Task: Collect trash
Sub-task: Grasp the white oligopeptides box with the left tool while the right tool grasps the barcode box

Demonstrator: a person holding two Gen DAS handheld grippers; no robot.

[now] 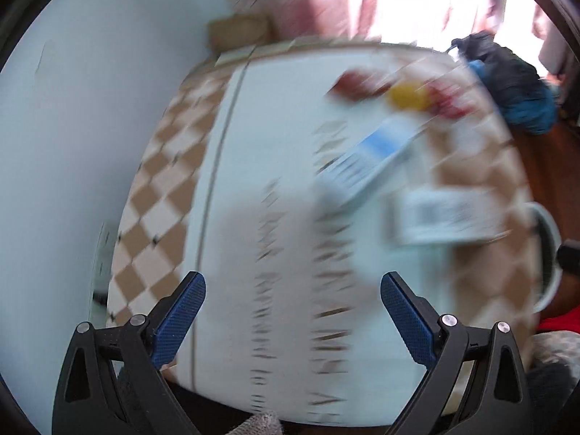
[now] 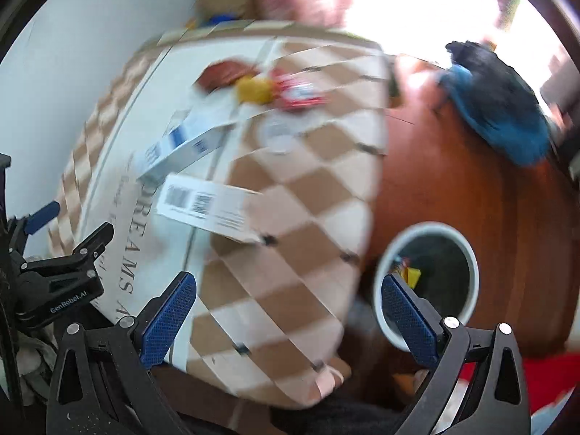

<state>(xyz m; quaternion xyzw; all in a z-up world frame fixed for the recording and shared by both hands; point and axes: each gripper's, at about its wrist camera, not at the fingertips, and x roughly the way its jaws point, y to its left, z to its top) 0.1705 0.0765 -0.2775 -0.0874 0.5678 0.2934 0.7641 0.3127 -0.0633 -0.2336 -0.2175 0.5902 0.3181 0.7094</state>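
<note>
We hold both tongs open and empty above the near edge of the counter [image 2: 290, 195], the left tongs [image 1: 293, 311] and the right tongs [image 2: 289, 313], probably because nothing is chosen yet. The trash lies at the far part of the checked cloth: two flat cartons [image 2: 214, 206], a yellow piece [image 2: 253, 88] and a red wrapper [image 2: 297, 92], near each other. The white bin [image 2: 471, 275] stands on the floor to the right of the counter, within easy reach for dropping, and already holds some scraps.
</note>
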